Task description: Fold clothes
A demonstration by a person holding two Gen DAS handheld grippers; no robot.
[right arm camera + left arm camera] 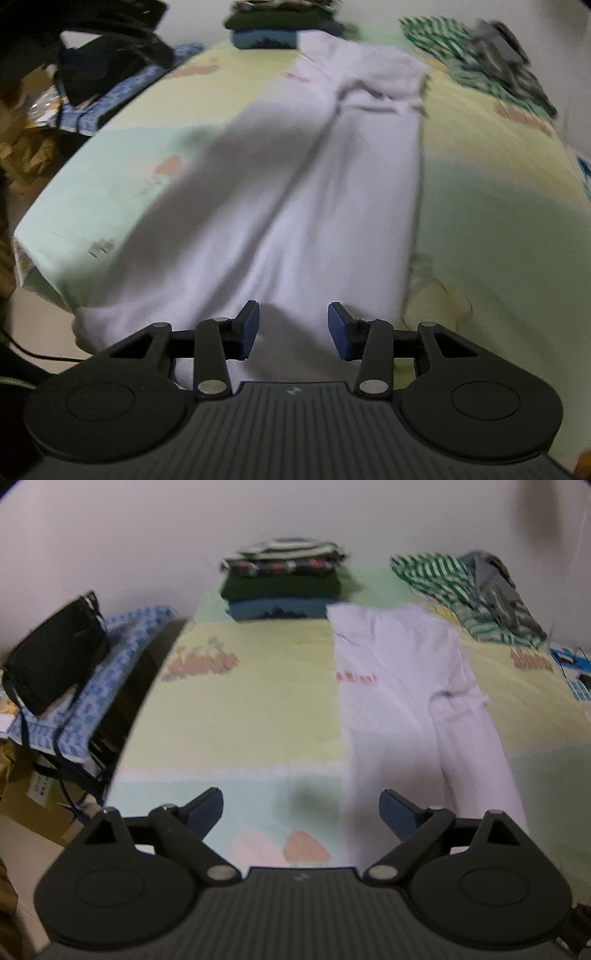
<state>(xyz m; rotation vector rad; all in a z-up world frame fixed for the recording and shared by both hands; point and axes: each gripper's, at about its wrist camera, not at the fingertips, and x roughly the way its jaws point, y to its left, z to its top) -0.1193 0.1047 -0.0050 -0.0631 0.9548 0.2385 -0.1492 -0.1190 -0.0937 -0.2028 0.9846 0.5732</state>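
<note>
White, soft and limp, the garment [295,192] lay lengthwise down the bed [240,709], sides folded in, likely light and prone to sag unless taken at its near hem, above which both the left tool [301,808] and right tool [293,328] stood apart, empty.

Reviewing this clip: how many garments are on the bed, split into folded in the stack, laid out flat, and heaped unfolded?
Folded in the stack: 4 visible layers
Laid out flat, white garment: 1
Heaped unfolded, green striped shirt and grey garment: 2
Total: 7, though blur makes the stack count approximate.
</note>
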